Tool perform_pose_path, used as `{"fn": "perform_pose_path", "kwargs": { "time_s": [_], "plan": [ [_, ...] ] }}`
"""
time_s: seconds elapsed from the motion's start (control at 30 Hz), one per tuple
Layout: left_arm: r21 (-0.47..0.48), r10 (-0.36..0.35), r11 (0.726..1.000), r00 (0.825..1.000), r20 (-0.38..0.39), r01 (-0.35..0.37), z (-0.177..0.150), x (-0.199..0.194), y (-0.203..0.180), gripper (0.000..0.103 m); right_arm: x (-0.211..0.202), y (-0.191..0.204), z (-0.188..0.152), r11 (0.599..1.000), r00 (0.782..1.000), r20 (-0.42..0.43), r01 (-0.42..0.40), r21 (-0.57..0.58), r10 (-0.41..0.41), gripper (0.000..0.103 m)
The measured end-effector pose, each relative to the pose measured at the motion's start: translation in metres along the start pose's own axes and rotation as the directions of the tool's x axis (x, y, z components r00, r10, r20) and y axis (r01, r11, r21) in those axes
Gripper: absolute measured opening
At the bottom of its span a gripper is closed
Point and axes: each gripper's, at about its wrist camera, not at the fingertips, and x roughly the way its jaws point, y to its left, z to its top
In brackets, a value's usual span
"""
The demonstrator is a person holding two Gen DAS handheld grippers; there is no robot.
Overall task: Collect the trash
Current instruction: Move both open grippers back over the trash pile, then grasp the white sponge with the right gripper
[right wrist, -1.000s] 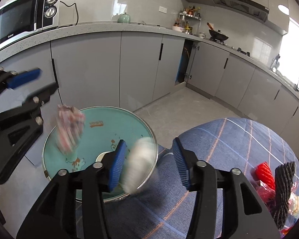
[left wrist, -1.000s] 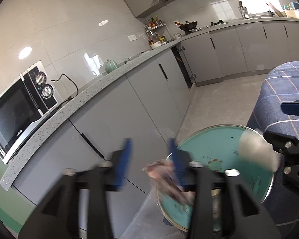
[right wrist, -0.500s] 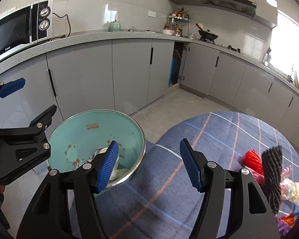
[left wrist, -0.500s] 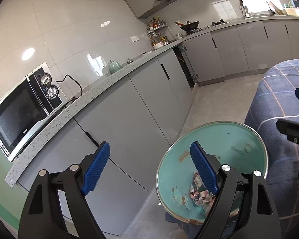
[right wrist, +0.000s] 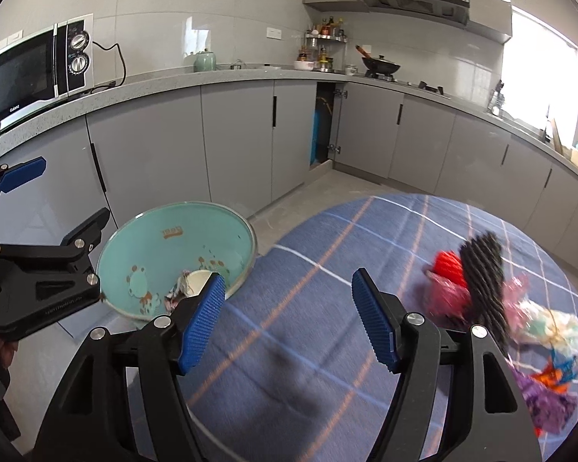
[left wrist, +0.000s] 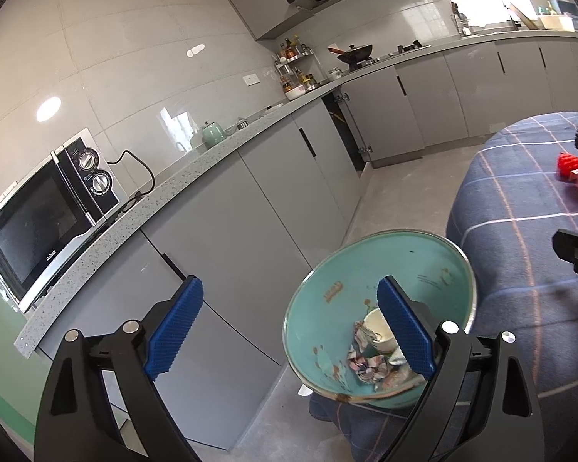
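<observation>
The trash so far sits in the bottom of a teal basin, which stands just off the left edge of a round tabletop covered in a blue plaid cloth. Inside the basin lie a crumpled printed wrapper and a white paper cup on its side, touching each other.

More trash lies at the far right of the tabletop: a red ridged piece, a black ridged piece leaning across it, and a loose heap of pink, white, orange and purple wrappers trailing toward the near right edge.

The left claw hangs over the basin's near left side, blue pads spread wide, nothing between them. The right claw hovers above bare cloth between basin and heap, likewise spread and empty.

Beyond, grey cabinets run under a speckled counter carrying a microwave, a green kettle and a wok.
</observation>
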Motion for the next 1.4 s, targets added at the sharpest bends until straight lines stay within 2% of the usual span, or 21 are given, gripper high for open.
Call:
{"fn": "perform_pose_path", "kwargs": {
  "time_s": [0.43, 0.7, 0.83, 1.03, 1.1, 1.4],
  "plan": [
    [0.066, -0.101, 0.993, 0.994, 0.035, 0.098, -0.001, -0.047, -0.050, 0.093, -0.059, -0.045, -0.040, 0.992, 0.995, 0.003, 0.097, 0.078, -0.097, 0.071],
    [0.122, -0.179, 0.978, 0.980, 0.090, 0.168, 0.007, -0.083, -0.089, 0.093, -0.103, -0.087, -0.058, 0.973, 0.977, 0.011, 0.209, 0.101, -0.211, 0.073],
    [0.133, -0.204, 0.973, 0.973, 0.108, 0.190, 0.010, -0.097, -0.100, 0.094, -0.125, -0.108, -0.075, 0.958, 0.965, 0.004, 0.261, 0.122, -0.263, 0.078],
    [0.138, -0.233, 0.966, 0.965, 0.119, 0.217, 0.006, -0.112, -0.111, 0.094, -0.126, -0.128, -0.106, 0.947, 0.959, -0.059, 0.283, 0.149, -0.277, 0.078],
    [0.141, -0.242, 0.964, 0.963, 0.120, 0.225, 0.001, -0.115, -0.113, 0.094, -0.125, -0.129, -0.114, 0.951, 0.966, -0.061, 0.259, 0.166, -0.253, 0.086],
    [0.146, -0.242, 0.963, 0.964, 0.107, 0.225, -0.005, -0.110, -0.113, 0.094, -0.094, -0.129, -0.122, 0.948, 0.963, -0.106, 0.265, 0.178, -0.249, 0.088]
  ]
}}
